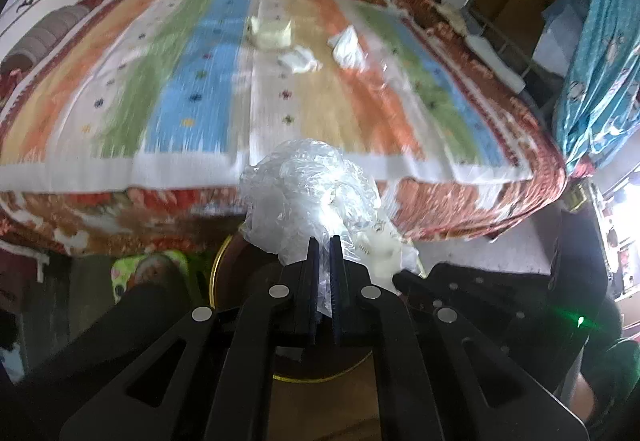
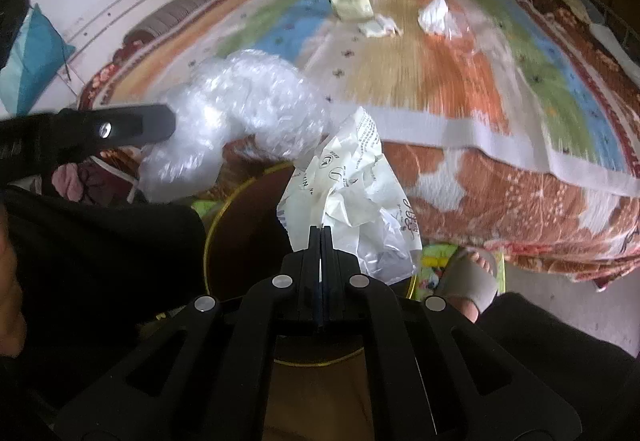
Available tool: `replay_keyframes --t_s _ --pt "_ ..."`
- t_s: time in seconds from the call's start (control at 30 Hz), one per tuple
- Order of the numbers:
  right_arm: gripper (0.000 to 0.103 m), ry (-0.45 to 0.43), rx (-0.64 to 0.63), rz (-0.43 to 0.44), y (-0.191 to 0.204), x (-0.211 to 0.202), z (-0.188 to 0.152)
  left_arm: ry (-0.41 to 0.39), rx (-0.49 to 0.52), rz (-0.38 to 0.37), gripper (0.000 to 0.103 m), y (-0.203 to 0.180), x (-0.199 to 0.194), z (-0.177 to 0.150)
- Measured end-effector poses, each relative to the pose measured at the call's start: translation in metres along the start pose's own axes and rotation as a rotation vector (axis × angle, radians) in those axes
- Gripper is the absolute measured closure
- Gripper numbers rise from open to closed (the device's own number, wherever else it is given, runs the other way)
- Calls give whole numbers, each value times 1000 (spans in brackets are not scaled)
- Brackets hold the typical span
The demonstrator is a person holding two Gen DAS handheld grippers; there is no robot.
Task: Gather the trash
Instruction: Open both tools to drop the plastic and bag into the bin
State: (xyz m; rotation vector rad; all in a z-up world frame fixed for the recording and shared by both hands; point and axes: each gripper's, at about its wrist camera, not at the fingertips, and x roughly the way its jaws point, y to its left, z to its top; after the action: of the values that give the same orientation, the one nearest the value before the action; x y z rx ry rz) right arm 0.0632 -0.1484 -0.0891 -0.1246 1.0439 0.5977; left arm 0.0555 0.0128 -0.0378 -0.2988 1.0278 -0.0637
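My left gripper point(image 1: 324, 241) is shut on a wad of clear bubble wrap point(image 1: 308, 193), held above a round brown bin with a gold rim point(image 1: 216, 269). My right gripper point(image 2: 321, 231) is shut on a crumpled white printed bag point(image 2: 352, 197) over the same bin point(image 2: 240, 225). The bubble wrap point(image 2: 240, 109) and the left gripper show at the left of the right wrist view. Three pieces of trash remain on the bed: a yellowish packet point(image 1: 270, 31), a crumpled white paper point(image 1: 298, 59) and a white plastic wrapper point(image 1: 348, 45).
A bed with a striped colourful blanket point(image 1: 200, 93) fills the view ahead. A person's sandalled foot point(image 2: 472, 281) stands right of the bin. A blue curtain point(image 1: 596, 73) and shelves are at the right. A grey rolled cushion point(image 1: 44, 37) lies at the bed's left.
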Motion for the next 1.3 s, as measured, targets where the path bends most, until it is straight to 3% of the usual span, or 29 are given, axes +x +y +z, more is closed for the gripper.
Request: replay_keyframes --t_s 0.2,0.6,0.67,0.7,0.73,0.77,0.8,0.9,1.13,1.3 --pt "103 76 31 -9 -3 21 -9 74 -38 30 99 5 19 -9" --pt "103 144 76 -38 -11 44 -13 181 -112 60 99 14 51 -20" --pt "102 160 95 -31 -13 47 -14 184 -116 64 99 16 53 -20" --pt "97 163 101 -30 -13 48 -13 186 -116 65 98 16 53 -20" --pt "89 163 104 -30 -13 47 -12 187 -119 65 98 16 54 -20" --pt "73 157 105 -31 -13 46 -12 188 -122 63 97 17 55 -19" --pt "68 152 101 -34 -12 46 -12 188 -129 64 95 18 56 -19" --pt "68 152 102 -27 -13 45 -12 179 -148 67 87 22 57 -17" --pt "68 116 110 -26 -14 36 -7 144 -163 66 85 26 51 -10" --pt "68 46 89 -7 -12 20 2 101 -133 47 82 22 42 2"
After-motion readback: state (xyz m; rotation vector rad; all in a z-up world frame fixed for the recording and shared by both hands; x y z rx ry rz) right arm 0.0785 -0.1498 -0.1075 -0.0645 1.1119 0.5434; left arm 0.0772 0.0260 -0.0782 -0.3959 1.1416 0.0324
